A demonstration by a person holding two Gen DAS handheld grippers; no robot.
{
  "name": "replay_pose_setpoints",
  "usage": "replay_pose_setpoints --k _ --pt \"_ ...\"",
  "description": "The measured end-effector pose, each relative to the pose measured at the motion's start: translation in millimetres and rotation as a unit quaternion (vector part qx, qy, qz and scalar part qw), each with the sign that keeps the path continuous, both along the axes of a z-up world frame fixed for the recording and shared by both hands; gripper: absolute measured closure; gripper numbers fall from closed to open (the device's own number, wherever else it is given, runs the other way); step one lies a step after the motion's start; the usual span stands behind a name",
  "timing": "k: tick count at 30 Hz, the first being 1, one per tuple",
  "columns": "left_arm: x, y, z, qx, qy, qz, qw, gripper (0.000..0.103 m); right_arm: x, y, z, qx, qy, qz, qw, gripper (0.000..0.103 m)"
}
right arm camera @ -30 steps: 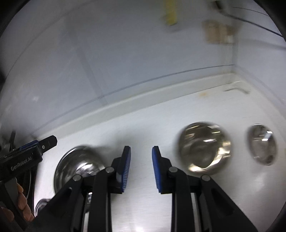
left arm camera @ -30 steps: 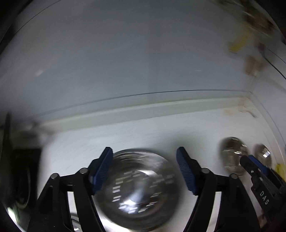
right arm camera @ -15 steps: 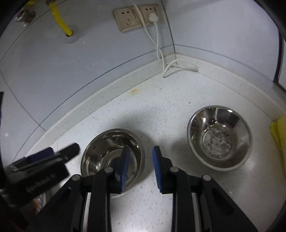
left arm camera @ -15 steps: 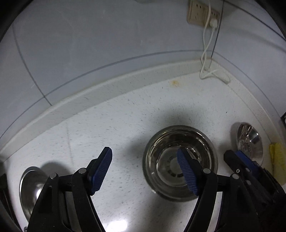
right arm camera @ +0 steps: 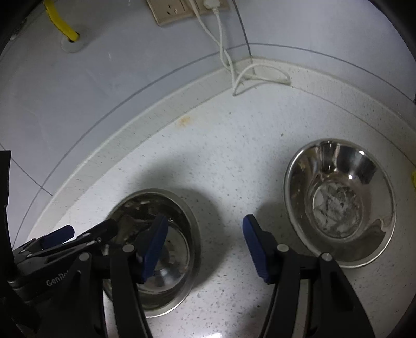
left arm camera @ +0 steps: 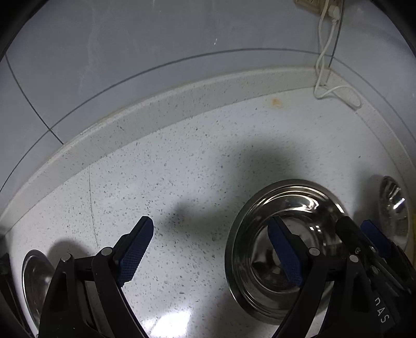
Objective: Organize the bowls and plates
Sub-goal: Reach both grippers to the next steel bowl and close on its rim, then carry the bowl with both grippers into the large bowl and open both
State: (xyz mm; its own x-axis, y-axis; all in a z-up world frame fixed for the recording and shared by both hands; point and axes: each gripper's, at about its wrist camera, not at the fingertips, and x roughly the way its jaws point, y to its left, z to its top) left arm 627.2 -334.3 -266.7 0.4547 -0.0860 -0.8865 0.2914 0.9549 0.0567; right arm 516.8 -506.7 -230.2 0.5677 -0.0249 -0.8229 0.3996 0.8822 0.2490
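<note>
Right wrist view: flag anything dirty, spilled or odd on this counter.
The right bowl has grey, crusty residue on its bottom and specks on its wall, so it looks unwashed. A small brown stain marks the counter near the back ledge. Both bowls stand upright; nothing is spilled.

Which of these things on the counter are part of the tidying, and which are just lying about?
Part of the job:
middle bowl
right bowl
left bowl

Just lying about:
socket
white cable
yellow hose

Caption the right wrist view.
Right hand-held gripper opening above the counter between two steel bowls, nothing between its fingers.
</note>
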Motion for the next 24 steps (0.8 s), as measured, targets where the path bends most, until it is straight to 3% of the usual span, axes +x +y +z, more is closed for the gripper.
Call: replay_pose_setpoints --k 7,9,10,12,16,21,24 --pt "2.2 0.8 -13.2 0.011 0.014 0.004 0.9998 0.021 1.6 1.1 -12.6 0.007 0.022 -0.012 1.0 0.047" --pt "1.4 -3.4 -18.3 0.007 0.029 -0.014 0.9994 0.055 2.2 5.2 -13.7 0.005 0.026 -0.003 1.0 0.078" --pt "-0.6 -7.1 -21.2 -0.012 0.049 -0.036 0.9981 0.085 2.0 9.8 -12.7 0.014 0.02 0.01 1.0 0.092" --pt "-6.5 -9.9 -20.6 0.007 0.049 -0.034 0.9982 0.085 2.9 24.4 -9.0 -0.023 0.038 0.019 0.999 0.094" --pt "-12.4 9.9 -12.6 -0.013 0.063 -0.026 0.9976 0.087 -7.9 32.4 1.8 -0.013 0.04 0.026 0.999 0.095" --pt "-31.8 52.4 28.4 -0.027 0.032 -0.002 0.9991 0.087 -21.4 68.1 44.5 -0.024 0.012 0.054 0.998 0.094" --pt "-40.8 100.7 54.5 -0.038 0.017 0.034 0.9986 0.086 -22.1 104.7 70.0 -0.022 -0.01 0.085 0.996 0.095"
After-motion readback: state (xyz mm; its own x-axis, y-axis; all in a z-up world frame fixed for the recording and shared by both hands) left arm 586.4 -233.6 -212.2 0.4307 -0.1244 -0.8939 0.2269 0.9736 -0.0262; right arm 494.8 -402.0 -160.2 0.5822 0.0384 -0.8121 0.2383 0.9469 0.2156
